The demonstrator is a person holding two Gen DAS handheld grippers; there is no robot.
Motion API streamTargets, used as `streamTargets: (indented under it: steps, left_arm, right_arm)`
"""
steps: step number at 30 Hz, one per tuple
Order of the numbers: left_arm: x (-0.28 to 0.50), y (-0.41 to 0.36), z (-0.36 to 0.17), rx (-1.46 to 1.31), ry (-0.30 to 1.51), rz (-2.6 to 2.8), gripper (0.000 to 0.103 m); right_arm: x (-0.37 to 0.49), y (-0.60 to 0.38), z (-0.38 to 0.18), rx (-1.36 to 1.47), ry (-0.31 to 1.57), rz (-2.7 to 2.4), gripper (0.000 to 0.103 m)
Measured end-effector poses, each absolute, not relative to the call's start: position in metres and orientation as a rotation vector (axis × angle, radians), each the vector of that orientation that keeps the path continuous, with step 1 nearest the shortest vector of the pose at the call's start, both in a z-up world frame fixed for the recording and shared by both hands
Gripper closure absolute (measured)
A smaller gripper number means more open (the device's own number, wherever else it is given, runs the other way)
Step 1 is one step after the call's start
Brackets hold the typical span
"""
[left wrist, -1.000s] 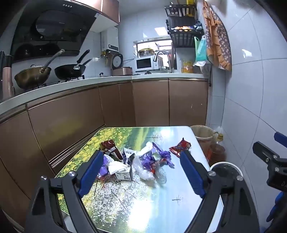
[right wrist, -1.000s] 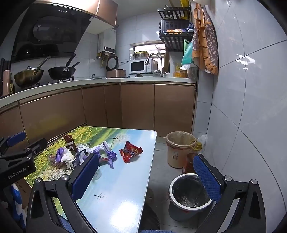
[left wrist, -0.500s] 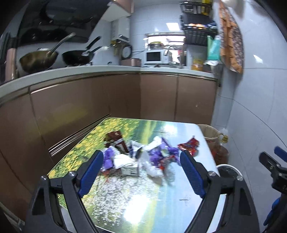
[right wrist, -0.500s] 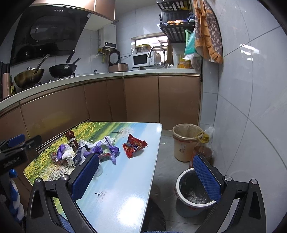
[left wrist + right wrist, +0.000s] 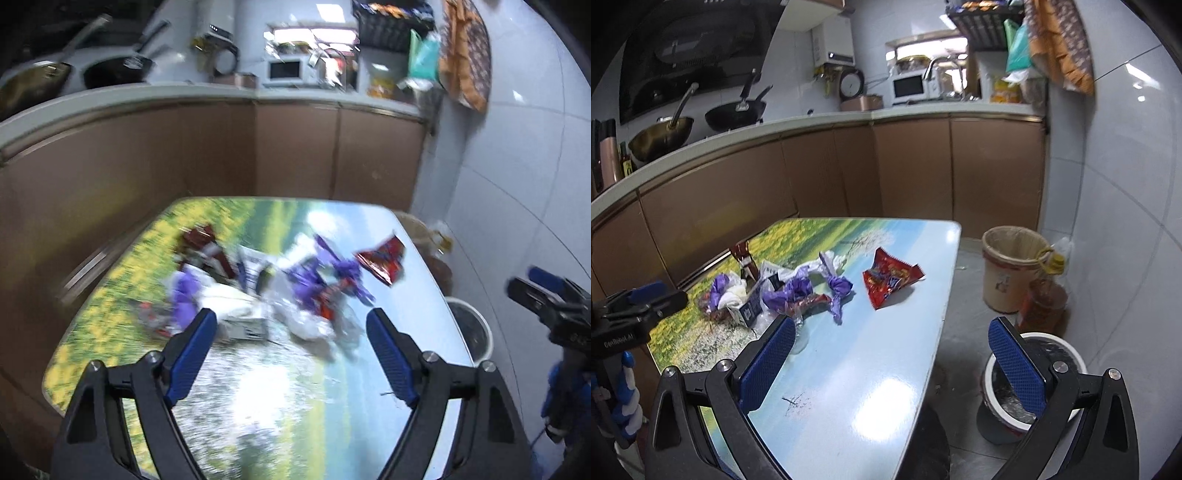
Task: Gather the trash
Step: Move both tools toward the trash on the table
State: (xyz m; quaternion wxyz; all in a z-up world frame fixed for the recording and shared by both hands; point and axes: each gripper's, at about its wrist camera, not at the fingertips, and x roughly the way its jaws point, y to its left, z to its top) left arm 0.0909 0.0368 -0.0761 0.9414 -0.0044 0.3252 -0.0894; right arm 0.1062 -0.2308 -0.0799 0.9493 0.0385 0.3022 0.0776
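Note:
A pile of trash lies on the table (image 5: 849, 387): purple wrappers (image 5: 798, 291), a small carton (image 5: 750, 312), white crumpled paper (image 5: 735, 291) and a dark red packet (image 5: 742, 256). A red snack wrapper (image 5: 892, 280) lies apart, to the pile's right. The left wrist view is blurred. My left gripper (image 5: 290, 317) hovers just short of the pile (image 5: 280, 295); its jaws are closing with nothing pressed between them. My right gripper (image 5: 891, 325) is open and empty over the table's right edge. A white bin (image 5: 1034, 373) with a black liner stands on the floor by it.
A beige lined bin (image 5: 1012, 266) and an oil bottle (image 5: 1043, 299) stand on the floor by the tiled wall. Brown cabinets and a counter with woks (image 5: 735, 114) run behind the table. In the right wrist view the left gripper (image 5: 661, 295) shows at the left edge.
Both grippers have moved forward and tipped down toward the table, so the trash pile looks larger. The left jaws have narrowed a little. Nothing was taken hold of.

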Motion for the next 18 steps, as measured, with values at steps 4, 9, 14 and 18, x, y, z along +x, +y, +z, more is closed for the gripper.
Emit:
streamTargets:
  steps: [4,9,14,18]
  left_arm:
    - [0.114,0.012,-0.091,0.021,0.716,-0.293,0.032]
    - [0.145,-0.008,-0.106,0.032,0.784,-0.367,0.05]
    - [0.18,-0.014,-0.12,0.008,0.83,-0.394,0.061]
    - [0.201,-0.015,-0.131,0.031,0.865,-0.383,0.064]
  right_arm:
    - [0.136,-0.227,-0.096,0.071,0.654,0.194,0.005]
    - [0.174,-0.226,-0.114,0.06,0.688,0.229,0.006]
    - [0.213,-0.222,-0.123,0.042,0.705,0.273,0.012]
    - [0.24,-0.216,-0.128,0.026,0.707,0.307,0.012]
